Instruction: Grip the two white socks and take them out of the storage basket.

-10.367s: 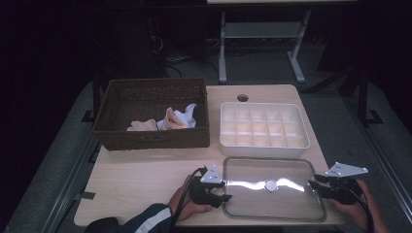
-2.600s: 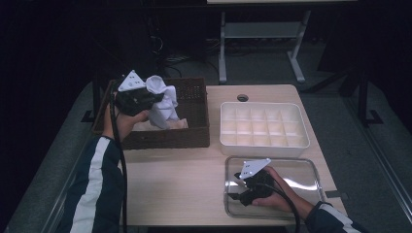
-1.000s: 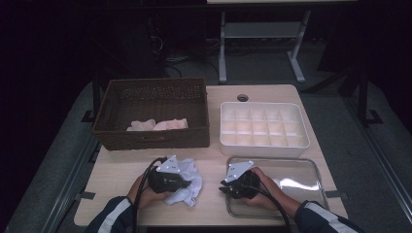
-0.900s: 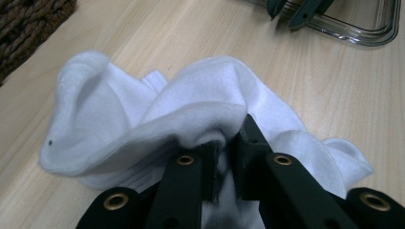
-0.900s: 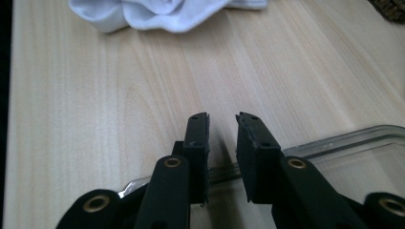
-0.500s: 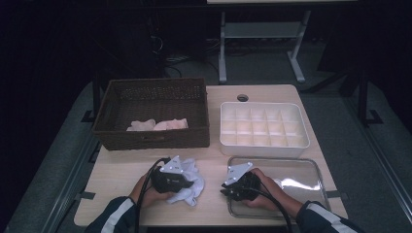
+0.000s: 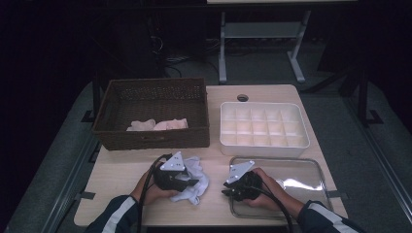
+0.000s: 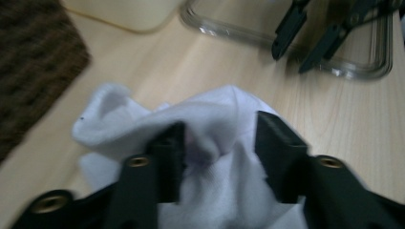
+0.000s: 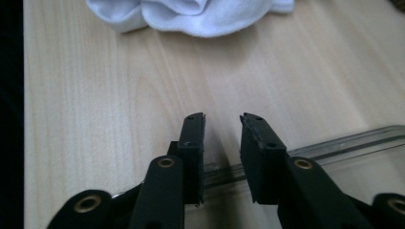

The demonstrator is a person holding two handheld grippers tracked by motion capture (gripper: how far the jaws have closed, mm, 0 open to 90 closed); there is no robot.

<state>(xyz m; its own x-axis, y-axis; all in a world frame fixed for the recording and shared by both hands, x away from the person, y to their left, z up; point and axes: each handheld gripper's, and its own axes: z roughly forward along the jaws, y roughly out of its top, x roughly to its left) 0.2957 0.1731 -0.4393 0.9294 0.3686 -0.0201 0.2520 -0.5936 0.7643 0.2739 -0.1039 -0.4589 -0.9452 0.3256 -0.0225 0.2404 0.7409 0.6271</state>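
A crumpled white cloth [image 7: 198,178] [image 8: 215,102] [image 9: 191,14] lies on the wooden table in front of the basket. My left gripper [image 7: 192,183] [image 8: 219,129] rests on it. Its jaws have just been opening and now stand apart, with a raised fold of the cloth between them. My right gripper [image 7: 227,189] [image 9: 222,117] [image 8: 289,63] hovers low over the left edge of the clear tray [image 7: 316,167] [image 9: 334,143] and points toward the cloth. Its jaws have just been opening a little, and nothing is between them.
A dark wicker basket [image 7: 150,138] [image 8: 33,62] with pale cloths [image 7: 158,124] in it stands at the back left. A white compartment box [image 7: 265,145] [image 8: 129,14] sits behind the tray. A strip of bare wood separates cloth and tray.
The white cloth, held above the basket 2.6 s ago, now lies on the table under my left gripper. Over the last second both hands have hardly moved.
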